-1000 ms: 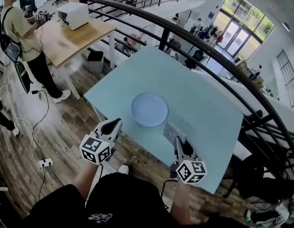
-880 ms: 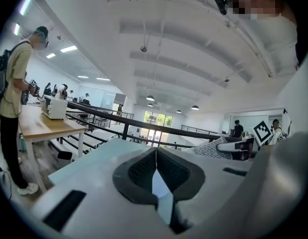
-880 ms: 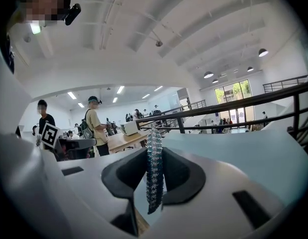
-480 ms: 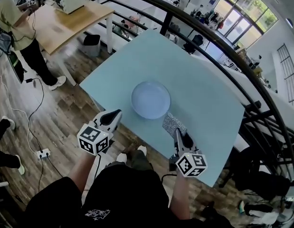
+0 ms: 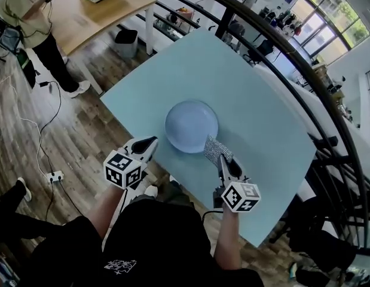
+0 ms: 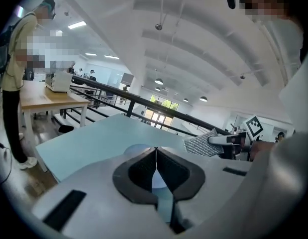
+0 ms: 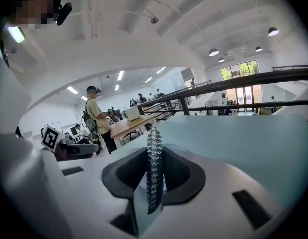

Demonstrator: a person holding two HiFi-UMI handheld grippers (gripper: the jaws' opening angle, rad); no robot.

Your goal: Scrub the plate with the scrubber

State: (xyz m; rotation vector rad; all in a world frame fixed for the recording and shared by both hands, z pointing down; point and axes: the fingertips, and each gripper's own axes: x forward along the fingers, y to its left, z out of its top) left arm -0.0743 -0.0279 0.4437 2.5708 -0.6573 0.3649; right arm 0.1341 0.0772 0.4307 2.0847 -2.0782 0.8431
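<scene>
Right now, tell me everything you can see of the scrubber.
The scrubber is a thin, flat, silvery-grey pad with a woven, speckled mesh look. The right gripper is shut on its near end; seen from that gripper it stands edge-on and upright between the jaws and juts past them. Its far end overlaps the near rim of the pale blue plate above the table; contact cannot be told.

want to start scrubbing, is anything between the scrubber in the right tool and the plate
Nothing visible stands between them. The scrubber, clamped in the right tool, overlaps the plate at its near rim in the head view. The left tool is shut and empty, off to the plate's left.
</scene>
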